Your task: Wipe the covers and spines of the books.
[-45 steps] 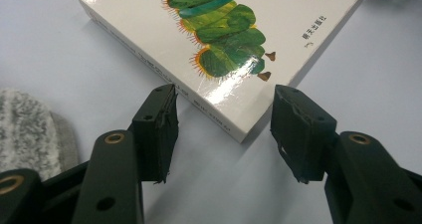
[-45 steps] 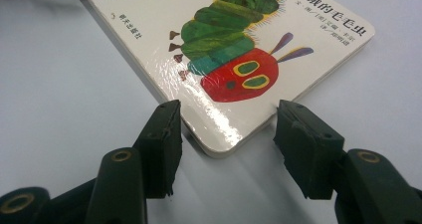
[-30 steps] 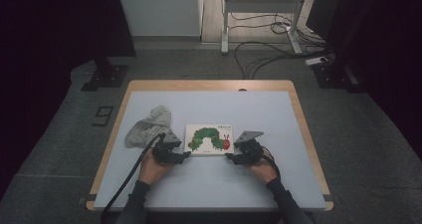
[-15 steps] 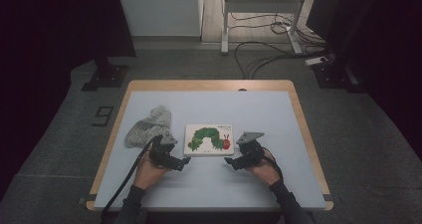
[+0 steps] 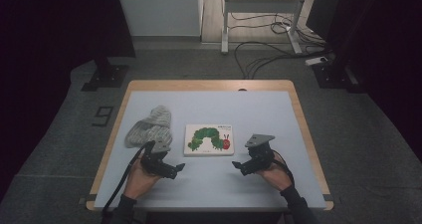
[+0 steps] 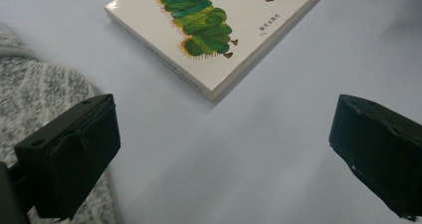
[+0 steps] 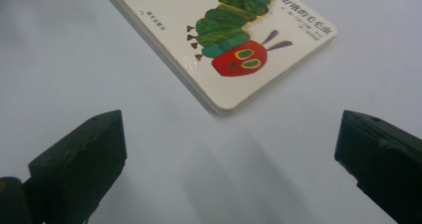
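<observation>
Nearest the person, the left gripper [image 5: 175, 170] and the right gripper [image 5: 239, 165] hover over the table [image 5: 259, 109], both with jaws wide apart and empty, having just been opening. Just beyond and between them the book [image 5: 209, 139] lies flat, cover up. A grey hat [image 5: 149, 127] lies beside its left edge.

Setting: lab or recording studio | Evidence: lone pale-topped table [image 5: 259, 109] with wood edging on grey carpet; black curtains [image 5: 59, 25] at both sides; loose cables [image 5: 263, 55] on floor; metal stand frame [image 5: 259, 10] behind; dim lighting.
</observation>
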### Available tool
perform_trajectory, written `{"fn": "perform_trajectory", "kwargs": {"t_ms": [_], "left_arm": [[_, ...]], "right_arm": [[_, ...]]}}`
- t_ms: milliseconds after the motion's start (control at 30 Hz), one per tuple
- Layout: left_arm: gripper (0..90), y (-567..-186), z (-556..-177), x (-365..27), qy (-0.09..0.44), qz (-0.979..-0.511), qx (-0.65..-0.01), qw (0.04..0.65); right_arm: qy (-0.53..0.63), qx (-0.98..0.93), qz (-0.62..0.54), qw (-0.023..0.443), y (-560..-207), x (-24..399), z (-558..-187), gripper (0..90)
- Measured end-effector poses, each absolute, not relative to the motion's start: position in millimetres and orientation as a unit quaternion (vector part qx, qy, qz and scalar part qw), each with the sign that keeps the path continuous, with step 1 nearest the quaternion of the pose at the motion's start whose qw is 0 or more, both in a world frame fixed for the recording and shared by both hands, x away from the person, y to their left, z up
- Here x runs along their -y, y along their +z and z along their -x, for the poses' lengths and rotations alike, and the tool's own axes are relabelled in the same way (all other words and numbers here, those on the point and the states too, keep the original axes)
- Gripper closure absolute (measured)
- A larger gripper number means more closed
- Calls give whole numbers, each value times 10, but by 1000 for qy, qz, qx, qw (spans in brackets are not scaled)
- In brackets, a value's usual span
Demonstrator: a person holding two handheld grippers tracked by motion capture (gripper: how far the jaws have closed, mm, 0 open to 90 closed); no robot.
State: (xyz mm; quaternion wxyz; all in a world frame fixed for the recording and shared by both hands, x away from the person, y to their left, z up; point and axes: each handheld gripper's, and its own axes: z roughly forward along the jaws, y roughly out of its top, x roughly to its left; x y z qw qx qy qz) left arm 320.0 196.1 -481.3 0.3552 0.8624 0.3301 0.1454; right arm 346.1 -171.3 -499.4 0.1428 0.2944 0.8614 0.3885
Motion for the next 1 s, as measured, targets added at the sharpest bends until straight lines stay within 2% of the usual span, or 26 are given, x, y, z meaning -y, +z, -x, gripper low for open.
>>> {"fn": "perform_trajectory", "kwargs": {"t_ms": [333,600,833,1000], "left_arm": [[0,-4839,-3043,-2222,171,-851,-346,355],[0,-5007,-2946,-2457,182,-840,-373,350],[0,-5243,-2945,-2611,173,-836,-403,330],[0,-5269,-3001,-2611,149,-841,-413,316]], "right_arm": [[385,-856,-306,156,-4960,1945,-3355,0],[379,-848,-332,162,-5056,2187,-3308,0],[371,-839,-363,163,-5234,2359,-3318,0],[360,-839,-378,154,-5353,2401,-3336,0]]}}
